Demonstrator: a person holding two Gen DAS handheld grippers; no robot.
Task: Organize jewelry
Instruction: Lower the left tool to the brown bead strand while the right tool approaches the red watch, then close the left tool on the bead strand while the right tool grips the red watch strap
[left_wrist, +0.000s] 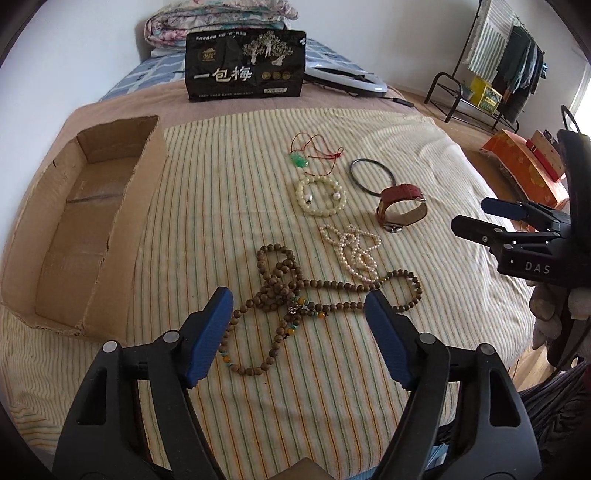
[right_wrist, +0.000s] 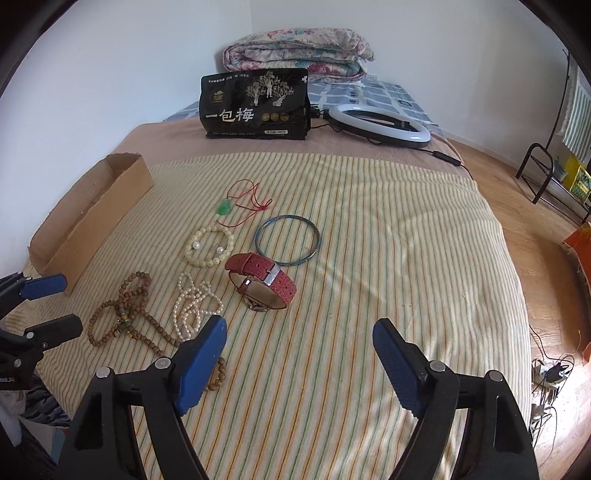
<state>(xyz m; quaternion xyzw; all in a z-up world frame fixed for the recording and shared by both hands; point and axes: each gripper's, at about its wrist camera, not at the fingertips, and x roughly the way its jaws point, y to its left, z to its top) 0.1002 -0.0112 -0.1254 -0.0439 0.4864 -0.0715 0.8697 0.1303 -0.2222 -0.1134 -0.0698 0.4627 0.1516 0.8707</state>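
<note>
Jewelry lies on a striped cloth (left_wrist: 229, 206) on a bed. A brown wooden bead necklace (left_wrist: 295, 295) lies just ahead of my open, empty left gripper (left_wrist: 299, 306). Beyond it are a white pearl strand (left_wrist: 354, 251), a cream bead bracelet (left_wrist: 321, 195), a green pendant on a red cord (left_wrist: 301, 160), a dark bangle (left_wrist: 371, 175) and a red-strap watch (left_wrist: 400, 208). An open cardboard box (left_wrist: 85, 221) stands at the left. My right gripper (right_wrist: 299, 336) is open and empty, near the watch (right_wrist: 264, 278) and the pearl strand (right_wrist: 192, 306).
A black snack bag (left_wrist: 245, 66) stands at the far edge of the cloth, with a ring light (right_wrist: 380, 123) and its cable beside it. Folded quilts (right_wrist: 299, 51) lie behind. A clothes rack (left_wrist: 495, 74) and an orange box (left_wrist: 524, 166) are on the floor to the right.
</note>
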